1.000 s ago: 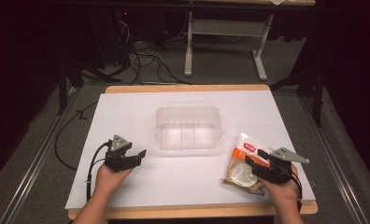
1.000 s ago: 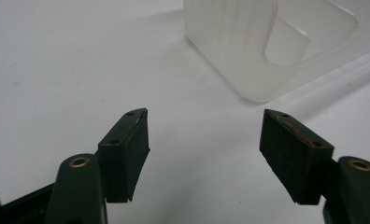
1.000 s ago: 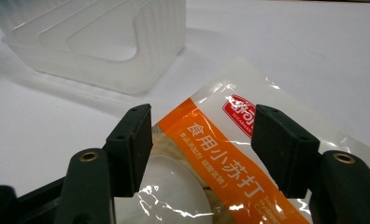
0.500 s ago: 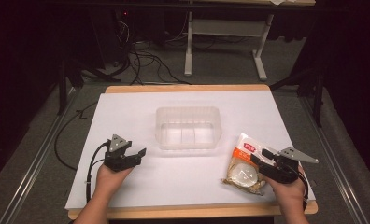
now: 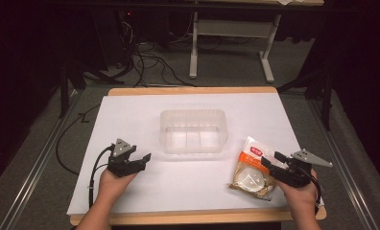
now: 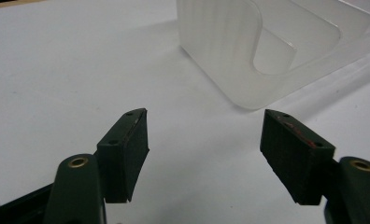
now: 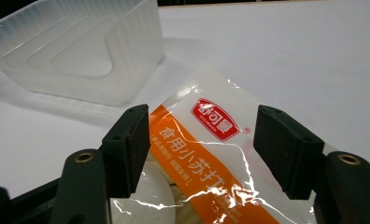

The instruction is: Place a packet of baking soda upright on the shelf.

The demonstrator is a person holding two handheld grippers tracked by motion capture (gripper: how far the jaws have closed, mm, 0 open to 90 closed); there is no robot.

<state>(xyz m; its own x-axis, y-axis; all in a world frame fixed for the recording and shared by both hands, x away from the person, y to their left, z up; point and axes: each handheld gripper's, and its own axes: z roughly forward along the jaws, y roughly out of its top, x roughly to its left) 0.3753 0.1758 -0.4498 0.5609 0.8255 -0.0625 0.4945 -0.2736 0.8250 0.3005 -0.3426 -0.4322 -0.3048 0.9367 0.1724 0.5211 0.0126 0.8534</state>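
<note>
Holding one pair of tongs in each hand, a person reaches in from the near side of the counter (image 5: 130, 110), so there are two tongs in all. The left tongs (image 5: 139, 161) sit near the left side, with the jaws wide apart and nothing between them. In the left gripper view, the left tongs (image 6: 204, 140) have only the white counter top between the two black jaws. The right tongs (image 5: 270, 160) are at the near right, jaws wide apart too. They sit low over one snack bag (image 5: 251, 168), with a jaw on each side of it. In the right gripper view the right tongs (image 7: 202, 140) have the snack bag (image 7: 211, 154) lying flat between the jaws, which do not pinch it. The bag is clear with an orange band and a red label, and something round and pale shows inside. One clear plastic box (image 5: 193, 130) stands in the middle of the counter, far from both tongs. The bag lies near and right of the box, just apart from it.
</note>
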